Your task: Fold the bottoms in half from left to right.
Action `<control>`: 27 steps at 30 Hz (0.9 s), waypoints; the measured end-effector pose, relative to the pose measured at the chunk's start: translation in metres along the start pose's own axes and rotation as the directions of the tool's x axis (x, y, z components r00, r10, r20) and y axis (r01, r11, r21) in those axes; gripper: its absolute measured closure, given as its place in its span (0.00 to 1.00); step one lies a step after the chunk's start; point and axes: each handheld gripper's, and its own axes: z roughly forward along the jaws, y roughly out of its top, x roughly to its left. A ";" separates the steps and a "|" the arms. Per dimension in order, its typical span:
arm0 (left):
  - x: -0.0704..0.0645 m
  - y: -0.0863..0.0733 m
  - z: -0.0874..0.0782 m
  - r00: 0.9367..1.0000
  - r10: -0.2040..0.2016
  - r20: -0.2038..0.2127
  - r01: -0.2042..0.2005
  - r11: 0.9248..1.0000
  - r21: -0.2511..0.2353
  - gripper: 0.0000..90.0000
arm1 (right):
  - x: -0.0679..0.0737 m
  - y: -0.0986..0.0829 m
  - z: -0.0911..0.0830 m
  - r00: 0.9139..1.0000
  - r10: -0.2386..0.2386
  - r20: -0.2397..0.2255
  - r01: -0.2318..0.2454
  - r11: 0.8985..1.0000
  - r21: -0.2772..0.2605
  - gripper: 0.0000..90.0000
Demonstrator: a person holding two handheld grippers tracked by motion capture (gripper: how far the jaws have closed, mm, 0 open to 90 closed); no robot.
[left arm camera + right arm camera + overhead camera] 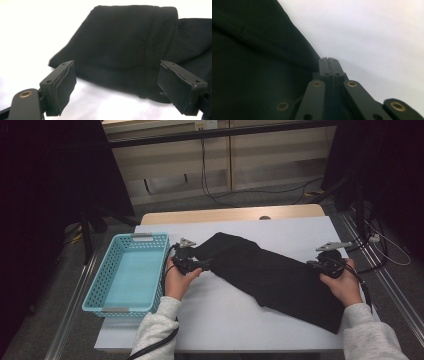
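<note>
— What is the person wearing?
— Light grey, fleecy sleeves (159,322) with ribbed cuffs on both arms.
— And the tools?
— The left gripper (196,265) is black, with a grey three-cornered plate on top and a black cable trailing along the sleeve. Its pads (65,86) are dark, soft-looking slabs on black blocks with small screw holes.
— The other one?
— The right gripper (320,265) is black too, with the same grey plate and a cable. Its flat linkage bars carry brass-coloured rivets (352,84).
</note>
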 end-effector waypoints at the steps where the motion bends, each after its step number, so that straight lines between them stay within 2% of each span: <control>1: 0.001 0.002 0.000 1.000 0.003 -0.003 -0.003 1.000 -0.005 0.17 | -0.001 -0.001 0.000 1.000 0.021 -0.006 -0.021 1.000 -0.004 0.99; 3: 0.003 0.005 0.001 1.000 -0.006 -0.013 0.006 1.000 -0.014 0.17 | -0.001 -0.002 -0.002 1.000 0.023 0.014 -0.023 1.000 -0.013 0.83; 4: 0.005 0.007 0.003 1.000 0.003 -0.016 -0.003 1.000 -0.003 0.17 | 0.000 -0.003 -0.003 0.999 0.034 0.017 -0.033 0.999 -0.016 0.77; 6: 0.008 0.011 0.007 1.000 0.012 -0.024 -0.012 1.000 0.007 0.17 | 0.001 -0.004 -0.007 0.999 0.054 -0.006 -0.054 0.998 -0.030 0.69; 11: 0.018 0.019 0.016 1.000 -0.001 -0.031 0.002 1.000 0.029 0.17 | 0.009 -0.007 -0.020 0.998 0.046 -0.035 -0.048 0.997 -0.059 0.61; 13: 0.021 0.020 0.018 1.000 -0.017 -0.024 0.018 0.999 0.032 0.17 | 0.013 -0.009 -0.024 0.997 0.060 -0.043 -0.063 0.996 -0.068 0.51; 15: 0.029 0.020 0.022 0.998 -0.024 -0.050 0.027 0.998 0.053 0.16 | 0.017 -0.012 -0.027 0.997 0.052 -0.059 -0.056 0.996 -0.070 0.49; 17: 0.034 0.020 0.024 0.998 -0.019 -0.062 0.023 0.998 0.062 0.16 | 0.021 -0.014 -0.030 0.996 0.044 -0.073 -0.050 0.996 -0.075 0.46; 20: 0.039 0.019 0.028 0.997 -0.040 -0.067 0.044 0.997 0.063 0.16 | 0.027 -0.016 -0.033 0.996 0.034 -0.087 -0.041 0.996 -0.084 0.41; 25: 0.042 0.020 0.033 0.997 -0.026 -0.077 0.032 0.996 0.080 0.15 | 0.033 -0.016 -0.039 0.994 0.023 -0.106 -0.034 0.994 -0.105 0.34; 27: 0.044 0.020 0.035 0.995 -0.010 -0.098 0.019 0.996 0.086 0.14 | 0.033 -0.016 -0.039 0.993 0.031 -0.112 -0.043 0.993 -0.107 0.31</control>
